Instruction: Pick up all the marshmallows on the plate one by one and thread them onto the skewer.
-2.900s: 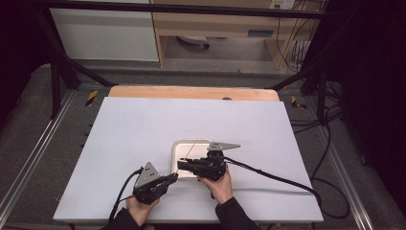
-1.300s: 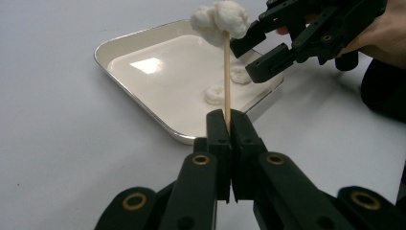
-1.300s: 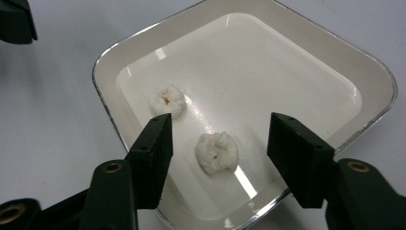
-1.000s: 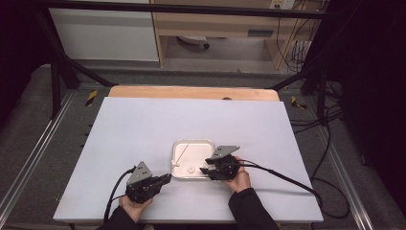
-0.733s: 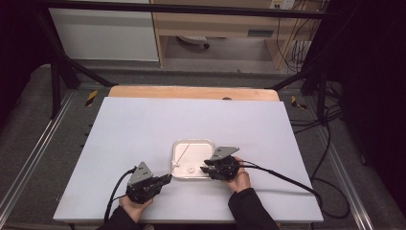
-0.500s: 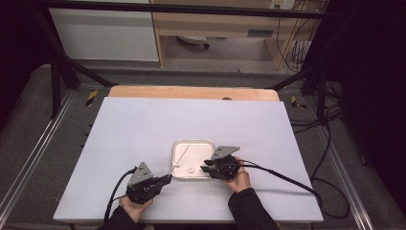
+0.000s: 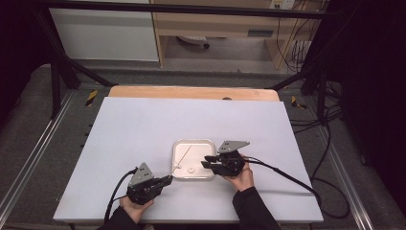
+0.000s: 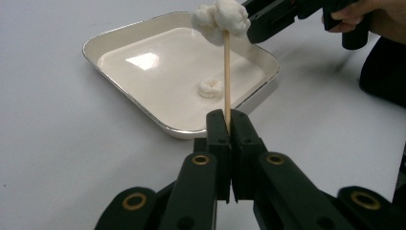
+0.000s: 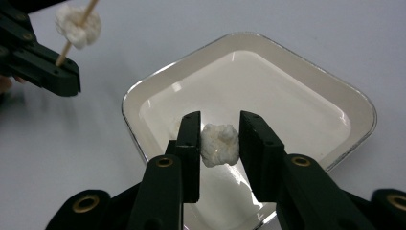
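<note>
A white square tray (image 7: 193, 141) lies near the table's front edge. My left gripper (image 7: 168, 178) is at its front left corner, shut on a thin wooden skewer (image 8: 227, 72) that carries a white marshmallow (image 8: 215, 17) high on it. My right gripper (image 7: 205, 161) reaches in over the tray's right side. Its jaws have just been closing, and both pads now press a second marshmallow (image 9: 219, 143). I cannot tell whether that one rests on the tray floor (image 9: 287, 96). A small marshmallow (image 8: 210, 88) lies loose in the tray (image 8: 158, 72).
The white table top (image 7: 143, 129) stretches wide to the left and behind the tray. A wooden strip (image 7: 191, 92) runs along its far edge. A black cable (image 7: 287, 177) trails right from my right gripper. Dark frame bars and floor surround the table.
About three seconds ago my right gripper reached across the tray; it has since drawn back to the tray's right side. Over the last second both hands have barely moved.
</note>
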The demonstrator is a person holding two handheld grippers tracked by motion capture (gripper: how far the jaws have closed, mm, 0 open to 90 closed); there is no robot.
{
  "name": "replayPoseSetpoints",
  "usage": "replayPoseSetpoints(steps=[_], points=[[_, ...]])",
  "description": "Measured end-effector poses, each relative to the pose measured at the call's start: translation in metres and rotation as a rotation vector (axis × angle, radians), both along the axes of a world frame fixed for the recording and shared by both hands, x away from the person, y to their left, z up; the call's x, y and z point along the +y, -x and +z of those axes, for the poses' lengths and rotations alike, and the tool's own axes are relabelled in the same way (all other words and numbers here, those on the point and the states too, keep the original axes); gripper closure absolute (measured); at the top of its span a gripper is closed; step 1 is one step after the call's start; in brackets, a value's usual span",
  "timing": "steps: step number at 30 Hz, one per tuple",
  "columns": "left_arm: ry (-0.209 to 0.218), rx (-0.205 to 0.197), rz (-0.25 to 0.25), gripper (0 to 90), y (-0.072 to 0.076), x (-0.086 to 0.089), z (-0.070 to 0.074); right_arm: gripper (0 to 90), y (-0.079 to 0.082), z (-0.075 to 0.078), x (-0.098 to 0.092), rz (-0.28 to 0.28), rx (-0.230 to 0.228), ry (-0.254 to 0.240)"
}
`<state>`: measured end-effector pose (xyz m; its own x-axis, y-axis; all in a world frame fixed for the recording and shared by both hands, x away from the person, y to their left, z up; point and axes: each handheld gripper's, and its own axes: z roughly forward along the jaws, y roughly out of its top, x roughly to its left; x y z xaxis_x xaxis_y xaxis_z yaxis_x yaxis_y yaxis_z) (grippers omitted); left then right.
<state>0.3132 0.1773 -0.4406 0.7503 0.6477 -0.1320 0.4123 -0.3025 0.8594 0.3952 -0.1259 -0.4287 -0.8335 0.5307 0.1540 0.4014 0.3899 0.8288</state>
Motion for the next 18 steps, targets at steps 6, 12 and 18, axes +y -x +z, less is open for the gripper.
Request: replayPoseSetpoints(steps=[6,12,18], points=[[0.004,-0.002,-0.016,88.1,0.002,-0.002,0.000,71.2,0.000,0.015,-0.014,-0.018,0.027,-0.119],[0.003,-0.002,-0.023,88.1,0.002,-0.003,0.000,71.3,0.001,0.033,-0.025,-0.025,0.032,-0.227],[-0.003,0.002,-0.025,88.1,0.001,-0.004,-0.001,71.7,0.000,0.045,-0.031,-0.036,0.052,-0.325]])
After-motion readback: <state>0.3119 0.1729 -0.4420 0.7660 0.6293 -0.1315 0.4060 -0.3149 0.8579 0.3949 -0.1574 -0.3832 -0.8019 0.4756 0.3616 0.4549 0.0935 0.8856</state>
